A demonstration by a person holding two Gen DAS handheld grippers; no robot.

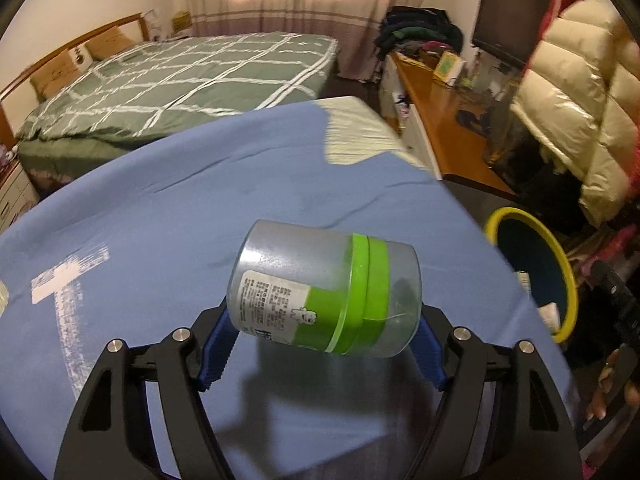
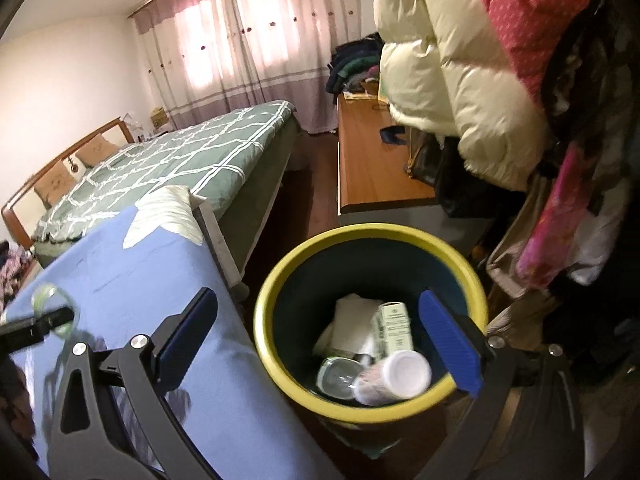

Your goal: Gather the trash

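My left gripper point(image 1: 322, 344) is shut on a clear plastic jar with a green band and label point(image 1: 324, 286), held on its side above the blue table cloth point(image 1: 160, 240). The yellow-rimmed dark bin point(image 1: 532, 272) stands to its right beyond the table edge. In the right wrist view my right gripper point(image 2: 320, 340) is open and empty above the bin point(image 2: 280, 280). Inside the bin lie a white-capped bottle point(image 2: 394, 376), a small carton point(image 2: 394, 328), a clear glass jar point(image 2: 340, 378) and white paper point(image 2: 352, 320). The jar and left gripper show blurred at the far left point(image 2: 52, 316).
A bed with a green checked cover point(image 2: 180, 160) lies behind the table. A wooden desk point(image 2: 372, 160) stands beyond the bin. Cream and pink padded coats point(image 2: 460, 80) hang close on the right. A white cloth patch point(image 1: 356, 132) lies at the table's far corner.
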